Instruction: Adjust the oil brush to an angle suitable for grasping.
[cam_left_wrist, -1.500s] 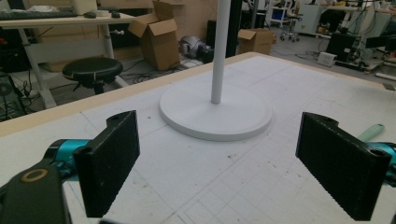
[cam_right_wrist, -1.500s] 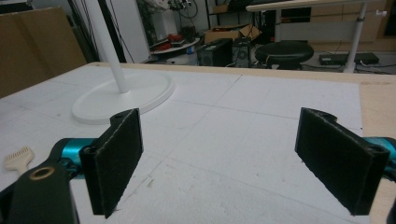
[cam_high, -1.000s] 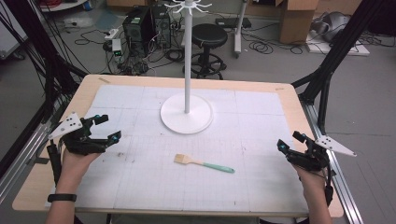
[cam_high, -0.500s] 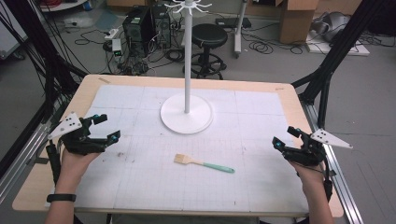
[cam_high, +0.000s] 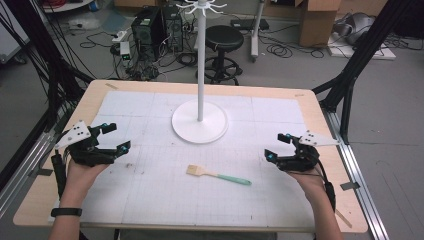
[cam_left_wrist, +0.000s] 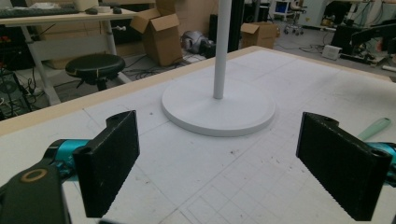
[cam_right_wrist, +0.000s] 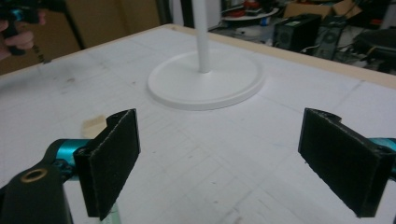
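Your right gripper (cam_high: 281, 146) sits near the right edge of the surface (cam_high: 280, 107), its fingers (cam_right_wrist: 343, 165) spread wide and holding nothing; the left gripper (cam_high: 115, 137) sits near the left edge with its fingers (cam_left_wrist: 108, 163) just as wide and empty. The small brush with a mint-green handle and pale bristles (cam_high: 218, 175) lies flat between them, toward the front edge, apart from both grippers and from the white round-based stand with a thin pole (cam_high: 200, 121) behind it.

The main risk is the brush's low profile: if you close on it from too high, the fingers will likely clip the handle and skid it across the gridded mat rather than catch it. Come in too steeply and the fingertips may jam against the surface first. Grab the bristle end and it will probably flex and slip. The handle is slim, smooth-looking and tapered, the bristle head short, flat and tan.
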